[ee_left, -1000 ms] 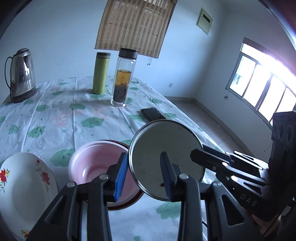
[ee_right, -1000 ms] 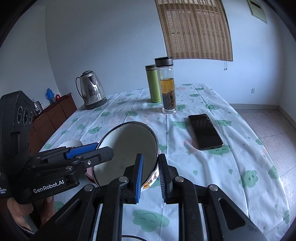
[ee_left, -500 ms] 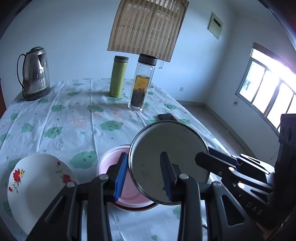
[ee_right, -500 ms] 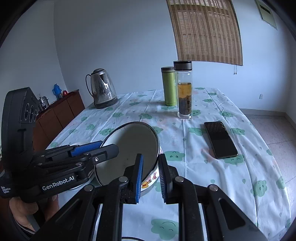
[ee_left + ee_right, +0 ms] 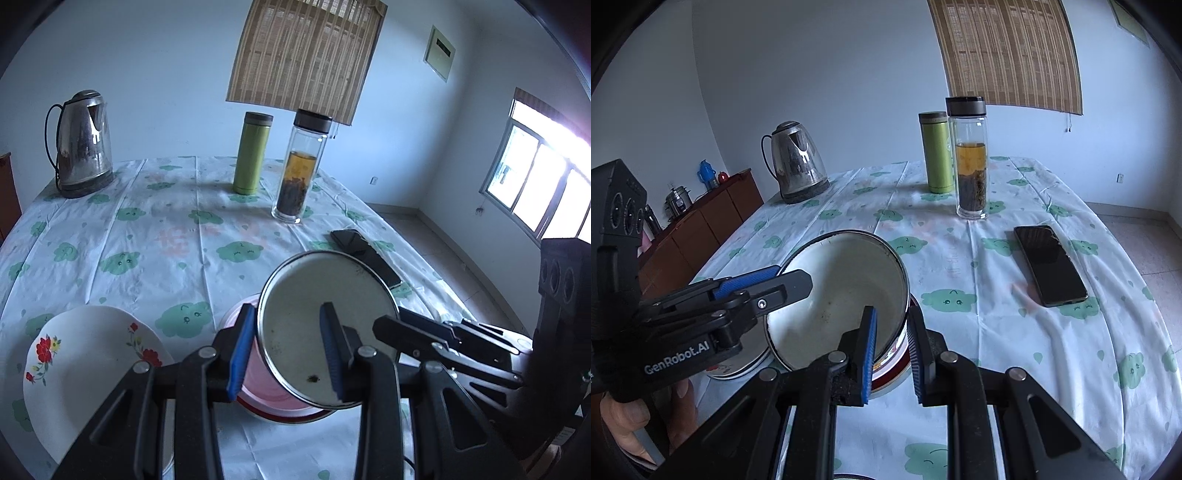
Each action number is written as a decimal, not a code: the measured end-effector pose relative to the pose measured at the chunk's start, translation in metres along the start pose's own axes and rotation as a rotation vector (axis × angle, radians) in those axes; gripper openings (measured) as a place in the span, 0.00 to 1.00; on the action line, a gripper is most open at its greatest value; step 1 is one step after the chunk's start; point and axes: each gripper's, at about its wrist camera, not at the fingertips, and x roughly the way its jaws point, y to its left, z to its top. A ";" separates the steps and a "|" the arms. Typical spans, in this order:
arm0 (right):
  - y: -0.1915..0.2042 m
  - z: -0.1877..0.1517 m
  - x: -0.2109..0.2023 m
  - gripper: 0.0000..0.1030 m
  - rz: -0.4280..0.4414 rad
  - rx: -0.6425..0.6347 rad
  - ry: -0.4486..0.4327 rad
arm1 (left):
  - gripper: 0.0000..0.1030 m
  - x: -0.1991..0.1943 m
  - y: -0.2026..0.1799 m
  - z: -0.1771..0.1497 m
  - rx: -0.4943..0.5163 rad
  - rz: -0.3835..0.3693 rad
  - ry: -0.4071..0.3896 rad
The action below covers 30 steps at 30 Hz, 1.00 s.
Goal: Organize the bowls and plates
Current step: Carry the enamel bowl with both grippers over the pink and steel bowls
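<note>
Your left claw (image 5: 288, 341): clamped across rim of white bowl (image 5: 325, 328) | your right claw (image 5: 892, 345): grips same bowl's opposite rim | bowl: tilted, lifted above pink bowl (image 5: 258, 391) | flowered plate (image 5: 85, 365): just left.

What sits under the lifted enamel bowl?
Under the enamel bowl sits a pink bowl on a red-rimmed dish. The enamel bowl covers most of both; their contents cannot be seen.
</note>
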 end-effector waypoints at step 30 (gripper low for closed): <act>0.003 0.008 0.025 0.18 -0.007 -0.017 0.068 | 0.32 0.033 0.015 -0.012 -0.057 0.023 0.122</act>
